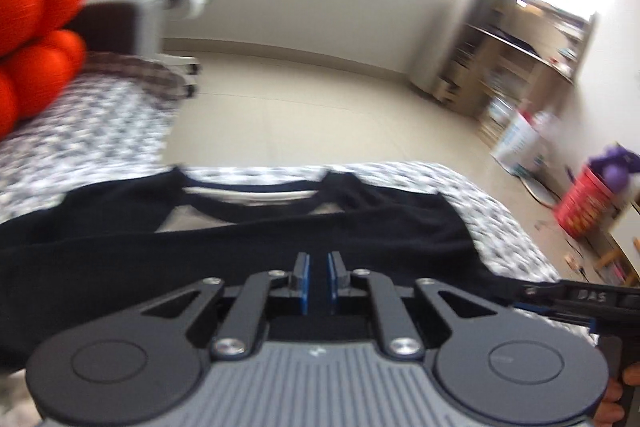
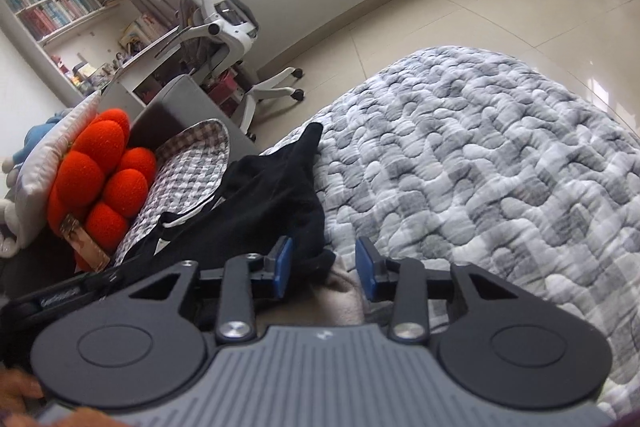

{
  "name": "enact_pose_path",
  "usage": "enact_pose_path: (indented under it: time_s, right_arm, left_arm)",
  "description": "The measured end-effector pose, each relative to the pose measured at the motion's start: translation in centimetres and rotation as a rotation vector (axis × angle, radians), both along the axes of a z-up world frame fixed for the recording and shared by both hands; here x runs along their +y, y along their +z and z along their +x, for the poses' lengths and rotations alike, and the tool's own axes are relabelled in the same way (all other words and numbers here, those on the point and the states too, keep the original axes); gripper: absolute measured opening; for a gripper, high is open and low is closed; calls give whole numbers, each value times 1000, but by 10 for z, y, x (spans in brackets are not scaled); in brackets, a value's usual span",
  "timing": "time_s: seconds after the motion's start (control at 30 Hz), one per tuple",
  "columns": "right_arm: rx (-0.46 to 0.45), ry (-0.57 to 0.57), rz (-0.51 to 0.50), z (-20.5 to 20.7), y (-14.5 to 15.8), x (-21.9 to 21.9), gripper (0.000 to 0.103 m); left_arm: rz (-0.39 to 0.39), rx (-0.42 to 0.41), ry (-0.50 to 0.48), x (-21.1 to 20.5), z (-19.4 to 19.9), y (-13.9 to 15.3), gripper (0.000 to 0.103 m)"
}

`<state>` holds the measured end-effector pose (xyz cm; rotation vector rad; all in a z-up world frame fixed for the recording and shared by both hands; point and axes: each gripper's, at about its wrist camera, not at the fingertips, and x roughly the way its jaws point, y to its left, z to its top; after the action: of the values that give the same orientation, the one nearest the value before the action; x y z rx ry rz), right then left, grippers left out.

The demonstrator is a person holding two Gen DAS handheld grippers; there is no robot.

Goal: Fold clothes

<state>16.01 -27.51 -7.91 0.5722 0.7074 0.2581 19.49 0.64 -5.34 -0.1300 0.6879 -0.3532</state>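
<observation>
A black garment [image 1: 248,239] lies spread across the middle of the left wrist view on a grey-and-white patterned quilt [image 1: 100,131] covering the bed, its neckline toward the top of the frame and showing a pale inner lining. The left tool [image 1: 319,277] sits low in the centre, over the dark cloth, its blue pads [image 1: 305,279] drawn nearly together with only a narrow slit between them; whether any fabric is caught there cannot be told. In the right wrist view the same garment [image 2: 272,195] is bunched at centre left on the quilt [image 2: 480,167]. The right tool [image 2: 325,269] stands released, its pads [image 2: 285,267] apart, with a lump of black cloth just beside the left pad and beige fabric [image 2: 344,295] below the gap. An orange cushion [image 2: 100,171] sits at left, a white office chair [image 2: 216,15] above it.
</observation>
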Motion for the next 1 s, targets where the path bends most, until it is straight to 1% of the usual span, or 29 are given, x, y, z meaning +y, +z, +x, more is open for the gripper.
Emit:
enact_pose_path:
  time_s: [0.03, 0.13, 0.2, 0.3, 0.37, 0.43, 0.47, 0.53, 0.63, 0.67, 0.77, 0.87, 0.97, 1.0]
  right_arm:
    - [7, 3, 0, 0, 0, 0, 20]
    - [31, 8, 10, 2, 0, -3, 17]
    - [69, -12, 75, 3, -3, -12, 16]
    - [126, -42, 173, 4, -7, -25, 15]
    - [150, -51, 223, 4, -11, -33, 15]
    - [150, -46, 236, 2, -11, -36, 14]
    - [148, -41, 236, 1, -11, -37, 14]
    - [136, -21, 202, 1, -7, -34, 15]
    - [129, -10, 184, 2, -6, -33, 15]
    - [129, -10, 187, 2, -7, -33, 15]
    - [132, -12, 200, 3, -8, -35, 15]
    - [134, -9, 205, 4, -7, -35, 15]
    - [133, -5, 200, 5, -6, -35, 15]
    - [131, -3, 197, 4, -6, -35, 15]
  left_arm:
    - [1, 1, -39, -15, 6, -2, 8]
    - [-26, 8, -128, -54, 19, -7, 6]
    - [-20, 12, -162, -77, 29, -11, 5]
    - [10, 20, -166, -100, 49, -17, 5]
    - [17, 52, -158, -105, 61, -19, 5]
    - [26, 83, -147, -108, 72, -18, 5]
    - [29, 97, -145, -111, 75, -14, 6]
    - [30, 106, -147, -115, 80, -5, 7]
    - [66, 137, -167, -133, 85, 4, 13]
    - [90, 142, -168, -141, 86, 5, 13]
    - [149, 188, -139, -160, 91, 0, 13]
    - [214, 204, -91, -173, 97, -5, 13]
    - [234, 223, -38, -179, 101, -4, 13]
    - [230, 234, -21, -180, 102, -2, 13]
